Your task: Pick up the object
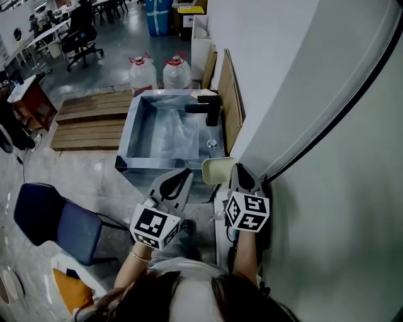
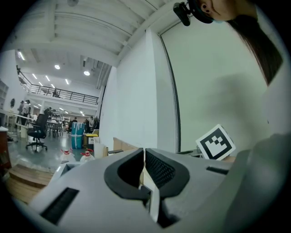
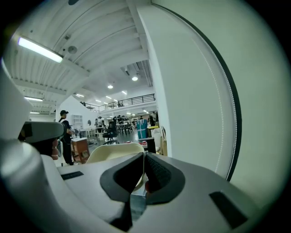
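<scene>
Right hand-held gripper (image 1: 237,168) clamped on a cream dish (image 1: 218,170).
The dish's edge is pinched between its jaws, by the near right corner of the metal sink (image 1: 128,129) (white wall (image 1: 302,94) on the right). The left hand-held gripper (image 1: 184,173) is just beside it, jaws together with nothing between them.

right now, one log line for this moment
left tongs: shut, empty | right tongs: shut on cream dish rim | place: by sink

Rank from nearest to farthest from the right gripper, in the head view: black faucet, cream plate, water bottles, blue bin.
1. Cream plate, at the right gripper jaws.
2. Black faucet, right side of the sink.
3. Water bottles, behind the sink.
4. Blue bin, far back.
</scene>
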